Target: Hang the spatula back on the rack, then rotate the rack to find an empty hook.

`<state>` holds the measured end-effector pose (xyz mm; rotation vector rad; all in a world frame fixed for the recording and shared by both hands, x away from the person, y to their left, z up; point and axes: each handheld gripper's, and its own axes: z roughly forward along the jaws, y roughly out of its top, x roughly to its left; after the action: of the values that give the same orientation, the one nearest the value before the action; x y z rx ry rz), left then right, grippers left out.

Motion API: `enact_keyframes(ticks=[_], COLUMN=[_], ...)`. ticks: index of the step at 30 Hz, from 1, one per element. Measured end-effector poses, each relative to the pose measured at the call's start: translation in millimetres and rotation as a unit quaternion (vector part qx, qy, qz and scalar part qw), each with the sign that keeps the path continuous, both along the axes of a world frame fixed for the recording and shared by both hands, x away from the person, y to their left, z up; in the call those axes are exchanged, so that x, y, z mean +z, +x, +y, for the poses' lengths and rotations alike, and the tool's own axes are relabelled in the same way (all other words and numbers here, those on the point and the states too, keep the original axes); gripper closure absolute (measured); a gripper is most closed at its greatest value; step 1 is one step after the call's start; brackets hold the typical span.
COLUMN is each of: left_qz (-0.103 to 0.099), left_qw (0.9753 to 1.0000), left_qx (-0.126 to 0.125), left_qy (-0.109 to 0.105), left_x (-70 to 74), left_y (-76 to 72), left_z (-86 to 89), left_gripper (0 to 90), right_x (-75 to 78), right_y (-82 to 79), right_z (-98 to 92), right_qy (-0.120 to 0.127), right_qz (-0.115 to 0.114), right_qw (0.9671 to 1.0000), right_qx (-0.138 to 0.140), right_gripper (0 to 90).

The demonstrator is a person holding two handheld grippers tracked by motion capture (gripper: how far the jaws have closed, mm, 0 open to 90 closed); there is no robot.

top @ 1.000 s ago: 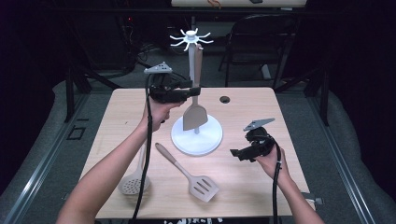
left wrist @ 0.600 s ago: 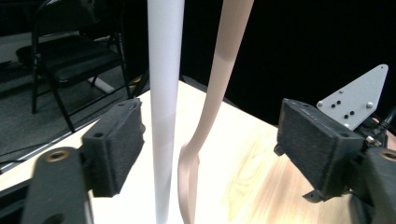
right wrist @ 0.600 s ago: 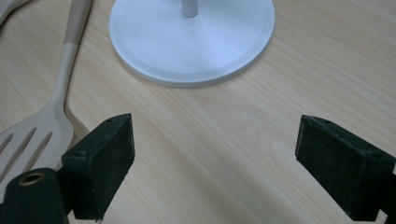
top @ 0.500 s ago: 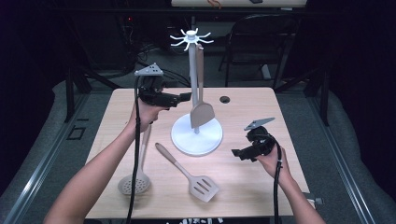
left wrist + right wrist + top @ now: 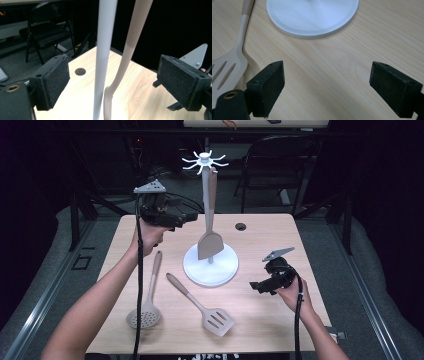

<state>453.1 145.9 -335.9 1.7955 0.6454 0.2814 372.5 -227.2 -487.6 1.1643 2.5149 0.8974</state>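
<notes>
A white utensil stand (image 5: 210,268) with a tall pole (image 5: 205,205) rises from mid-table. A beige solid spatula (image 5: 210,242) hangs from its top hooks (image 5: 204,160), its blade just above the base. My left gripper (image 5: 184,220) is held up to the left of the pole, open and empty. In the left gripper view the pole (image 5: 105,50) and the spatula handle (image 5: 133,35) stand beyond the open left gripper (image 5: 115,72). My right gripper (image 5: 256,286) rests low to the right of the base, open. The right gripper (image 5: 328,75) faces the base (image 5: 312,17).
A slotted spatula (image 5: 216,320) lies in front of the stand, also in the right gripper view as the slotted spatula (image 5: 227,65). A perforated skimmer (image 5: 144,315) lies to its left. A round cable hole (image 5: 241,226) sits near the far edge.
My left gripper has drawn back to the left, away from the hanging spatula and the pole. The right gripper has stayed in place.
</notes>
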Motion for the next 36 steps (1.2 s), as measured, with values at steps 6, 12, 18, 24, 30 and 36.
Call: enact_keyframes(ticks=[6,12,18,24,30,36], left_qz=[-0.008,-0.035,-0.065,-0.092,-0.100,-0.099], left_qw=[0.9999,0.9991,0.9973,0.9949,0.9940,0.9941], left_qx=[0.010,0.025,0.021,0.027,0.032,0.038], left_qy=[0.001,-0.005,-0.027,-0.031,-0.032,-0.025], left_x=[15.7,30.8,42.3,57.4,65.2,67.4], left_y=[-0.2,-1.8,-4.7,-8.4,-6.7,-4.7], left_z=[4.9,4.9,4.5,3.5,2.0,-0.9], left_gripper=[21.3,40.2,63.2,81.8,89.8,90.0], right_x=[-0.7,-1.1,-4.0,-4.7,-4.2,-4.6], right_y=[-0.3,0.2,0.8,1.4,1.3,1.4], right_z=[0.3,-1.1,-3.0,-3.0,-2.5,-2.9], right_qy=[-0.006,-0.014,-0.012,-0.015,-0.020,-0.028], right_qz=[-0.001,-0.004,0.001,0.003,-0.002,-0.005], right_qw=[1.0000,0.9999,0.9998,0.9998,0.9998,0.9995], right_qx=[-0.001,-0.007,-0.013,-0.012,-0.009,-0.011], right_gripper=[12.8,12.4,12.0,12.1,12.3,12.8])
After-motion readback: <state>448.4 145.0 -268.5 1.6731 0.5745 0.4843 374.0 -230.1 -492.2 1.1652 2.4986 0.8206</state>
